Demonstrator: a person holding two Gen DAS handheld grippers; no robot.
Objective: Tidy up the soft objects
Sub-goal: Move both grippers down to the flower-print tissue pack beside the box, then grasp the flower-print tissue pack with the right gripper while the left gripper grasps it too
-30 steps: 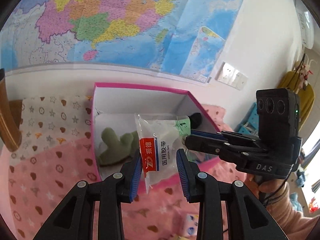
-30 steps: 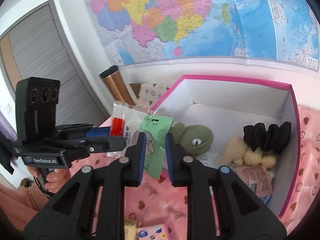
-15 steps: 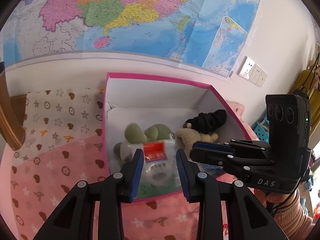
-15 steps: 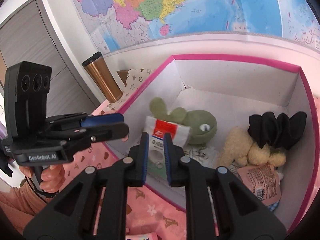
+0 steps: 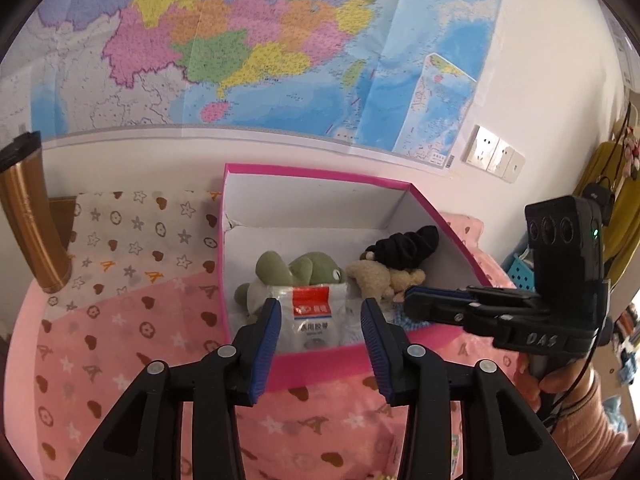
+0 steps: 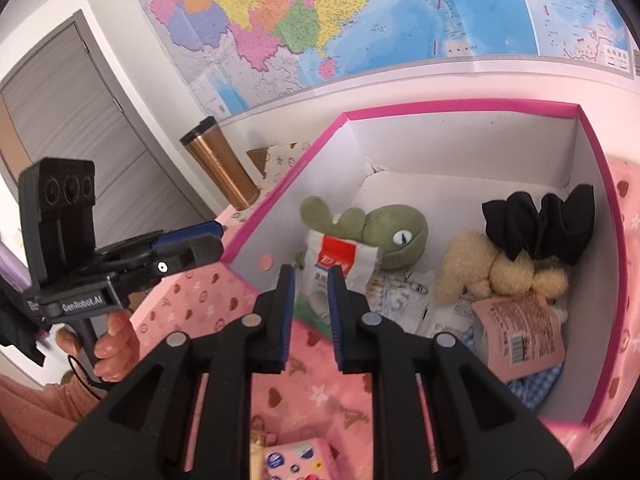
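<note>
A pink-rimmed white box (image 5: 316,172) (image 6: 440,105) holds a green plush toy (image 5: 308,268) (image 6: 384,236), a beige plush (image 5: 380,278) (image 6: 480,268), a black cloth (image 5: 404,246) (image 6: 536,224) and a pink packet (image 6: 520,332). A clear bag of medical tape with a red label (image 5: 312,316) (image 6: 340,268) lies in the box against the green plush. My left gripper (image 5: 320,316) is open and empty above the box's near wall. My right gripper (image 6: 311,292) is open a little and empty, just in front of the bag.
A bronze tumbler (image 5: 28,216) (image 6: 224,168) stands left of the box. A pink patterned cloth (image 5: 120,340) covers the surface. A small pink box (image 6: 296,460) lies near the front edge. A wall map (image 5: 240,48) hangs behind.
One second ago both grippers held the tape bag above the box. It dropped into the box and now lies there. Both grippers have drawn back and the right jaws have opened slightly.
</note>
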